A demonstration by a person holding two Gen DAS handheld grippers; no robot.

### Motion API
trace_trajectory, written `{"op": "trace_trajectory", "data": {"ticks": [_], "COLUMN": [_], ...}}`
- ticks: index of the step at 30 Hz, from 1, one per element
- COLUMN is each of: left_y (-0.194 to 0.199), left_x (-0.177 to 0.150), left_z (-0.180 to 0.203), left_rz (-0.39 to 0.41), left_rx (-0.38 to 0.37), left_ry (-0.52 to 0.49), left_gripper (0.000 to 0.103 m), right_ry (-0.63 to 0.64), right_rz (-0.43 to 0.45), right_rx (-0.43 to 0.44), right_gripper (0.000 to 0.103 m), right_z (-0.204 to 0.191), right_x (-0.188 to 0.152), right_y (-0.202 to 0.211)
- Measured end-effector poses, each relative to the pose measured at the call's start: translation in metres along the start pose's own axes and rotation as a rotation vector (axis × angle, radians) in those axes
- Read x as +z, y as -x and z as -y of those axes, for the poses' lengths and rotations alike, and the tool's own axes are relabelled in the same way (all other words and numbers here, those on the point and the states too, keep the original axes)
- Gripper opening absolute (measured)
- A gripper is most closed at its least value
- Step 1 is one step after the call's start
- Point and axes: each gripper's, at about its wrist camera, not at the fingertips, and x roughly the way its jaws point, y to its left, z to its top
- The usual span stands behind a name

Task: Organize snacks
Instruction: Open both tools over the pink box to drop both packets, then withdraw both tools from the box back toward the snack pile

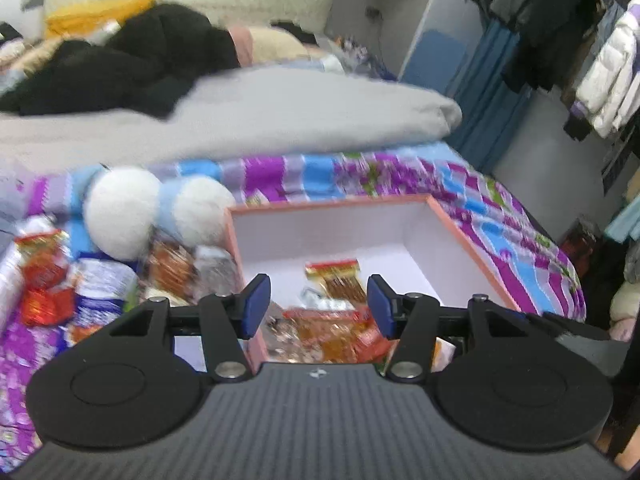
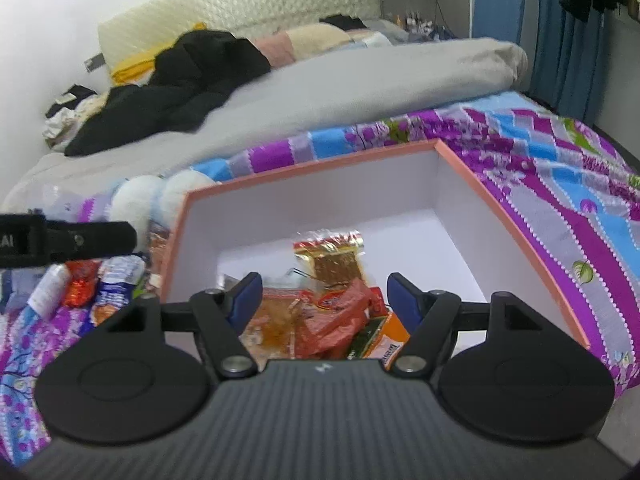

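Both claws hang over an open box [image 2: 516, 216] with a salmon rim and white inside, which sits on a bed [image 2: 580, 184] with a purple and blue patterned sheet.

The left claw [image 1: 318, 306] has its blue pads apart with nothing between them. It sits above the box's near left corner. The right claw [image 2: 322, 300] also stands apart and empty, over the near part of the box.

Inside the box, a clear packet [image 2: 332, 262] with a red and gold top lies toward 12 o'clock of the right claw. Nearer, below both claws, is a heap of orange and red snacks [image 2: 320, 320], with an orange pack [image 2: 386, 344] at about 5 o'clock of the heap.

Outside the box, at 9 o'clock, more snacks [image 1: 104, 292] lie loose on the sheet: red wrappers and a blue and white pack. Two white plush balls [image 1: 124, 216] rest just beyond them, beside the box's far left corner. A grey duvet [image 1: 280, 120] lies farther up the bed, with dark clothes [image 1: 120, 64] on it.
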Motion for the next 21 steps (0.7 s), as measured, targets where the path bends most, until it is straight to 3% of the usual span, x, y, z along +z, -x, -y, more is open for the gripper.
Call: {"op": "trace_trajectory", "data": {"ticks": [11, 21], "left_y": [0.109, 0.183], "left_x": [-0.002, -0.042], "left_z": [-0.022, -0.050], "left_rz": [0.147, 0.234], "left_rx": [0.005, 0.038], "left_ry": [-0.001, 0.059], "left_gripper": [0.059, 0.059], "right_ry": [0.014, 0.068], "right_rz": [0.135, 0.169], "right_rx": [0.056, 0.132], "right_gripper": [0.071, 0.071], "right_z": [-0.041, -0.086], "right_x": [0.007, -0.021], "right_y": [0.074, 0.111]}}
